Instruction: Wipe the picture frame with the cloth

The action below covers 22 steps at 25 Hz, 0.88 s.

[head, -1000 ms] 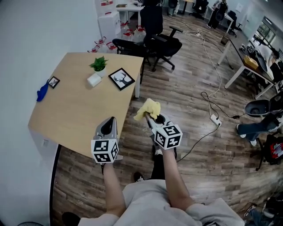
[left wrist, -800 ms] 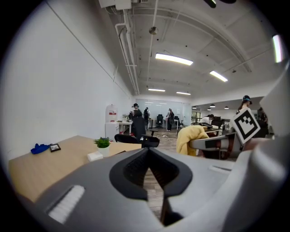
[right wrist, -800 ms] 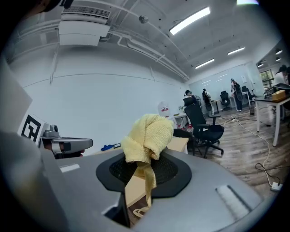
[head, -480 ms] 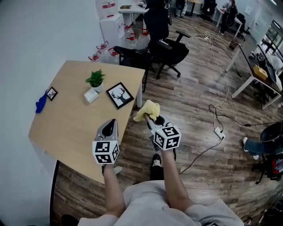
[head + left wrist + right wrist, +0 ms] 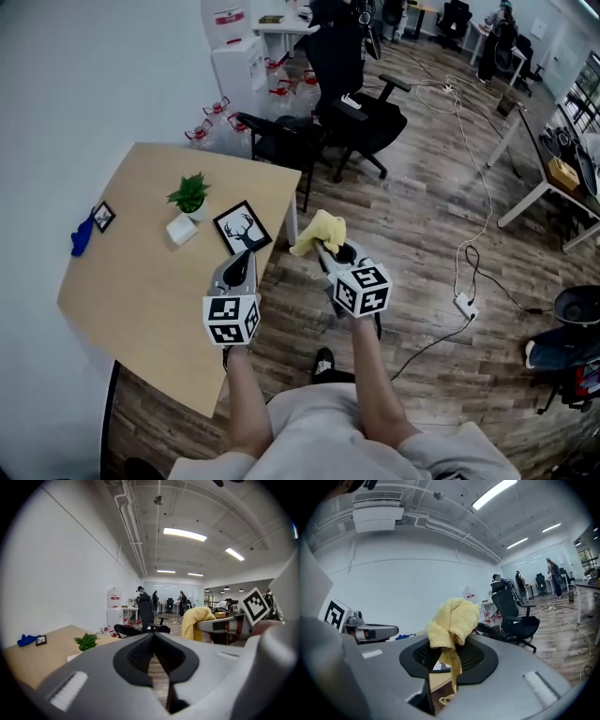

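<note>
A black picture frame (image 5: 242,228) with a deer print lies flat near the right edge of the wooden table (image 5: 141,291). My left gripper (image 5: 241,261) hovers just in front of that frame, jaws shut with nothing between them (image 5: 153,638). My right gripper (image 5: 323,249) is over the floor to the right of the table edge, shut on a bunched yellow cloth (image 5: 319,232). In the right gripper view the cloth (image 5: 452,620) bulges above the jaws and a strip hangs down between them. The left gripper view also catches the cloth (image 5: 196,620), off to the right.
On the table stand a small potted plant (image 5: 190,194), a white block (image 5: 181,229), a small frame (image 5: 104,217) and a blue object (image 5: 82,234). Black office chairs (image 5: 361,98) stand beyond the table's far corner. Cables (image 5: 478,272) run across the wood floor at right.
The person has stepped closer to the table. The picture frame now lies just ahead of my left gripper. Both grippers keep their state, the right still holding the cloth.
</note>
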### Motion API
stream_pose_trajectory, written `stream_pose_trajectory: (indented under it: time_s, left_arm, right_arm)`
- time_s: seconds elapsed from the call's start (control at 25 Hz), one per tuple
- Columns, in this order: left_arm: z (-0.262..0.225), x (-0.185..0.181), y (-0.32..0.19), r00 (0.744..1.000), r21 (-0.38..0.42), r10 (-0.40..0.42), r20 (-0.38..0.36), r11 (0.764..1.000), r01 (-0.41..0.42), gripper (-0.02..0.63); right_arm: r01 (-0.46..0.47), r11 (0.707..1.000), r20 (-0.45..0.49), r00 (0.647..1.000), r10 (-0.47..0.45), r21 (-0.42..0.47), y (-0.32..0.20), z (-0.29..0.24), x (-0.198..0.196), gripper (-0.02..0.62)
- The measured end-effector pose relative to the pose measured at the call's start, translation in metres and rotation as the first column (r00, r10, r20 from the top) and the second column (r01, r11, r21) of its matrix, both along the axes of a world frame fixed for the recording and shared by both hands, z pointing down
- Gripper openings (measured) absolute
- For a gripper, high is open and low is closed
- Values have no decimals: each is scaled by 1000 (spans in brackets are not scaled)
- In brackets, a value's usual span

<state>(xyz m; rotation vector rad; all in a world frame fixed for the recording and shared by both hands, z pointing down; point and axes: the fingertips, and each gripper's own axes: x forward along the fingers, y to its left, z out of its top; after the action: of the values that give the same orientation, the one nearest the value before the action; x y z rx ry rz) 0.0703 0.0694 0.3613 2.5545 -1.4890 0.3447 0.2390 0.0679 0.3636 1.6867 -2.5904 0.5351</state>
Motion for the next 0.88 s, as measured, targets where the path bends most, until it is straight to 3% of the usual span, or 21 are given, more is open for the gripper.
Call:
stream_pose_trajectory:
  time_s: [0.16,0.32,0.64,0.88]
  left_arm:
    - [8,17,-12,1000,-15,-14,12,1000,14,52]
    - [15,11,-24,998,-38,-42,40,998,44,52]
    - [24,-21,-63,993,-60,-97,66,993,101,52]
    - [37,-37,-122,994,-65,-80,69,994,85,52]
  right_arm:
    - [9,1000,4,1000,-9,-18,-15,8,23,83]
    - [18,999,23,1000,-17,-45,-31,20,31,83]
    - [24,997,60,998,-20,-73,-78,37,14,83]
    - [86,996,-18,996,-86,-30,-140,23,-8,83]
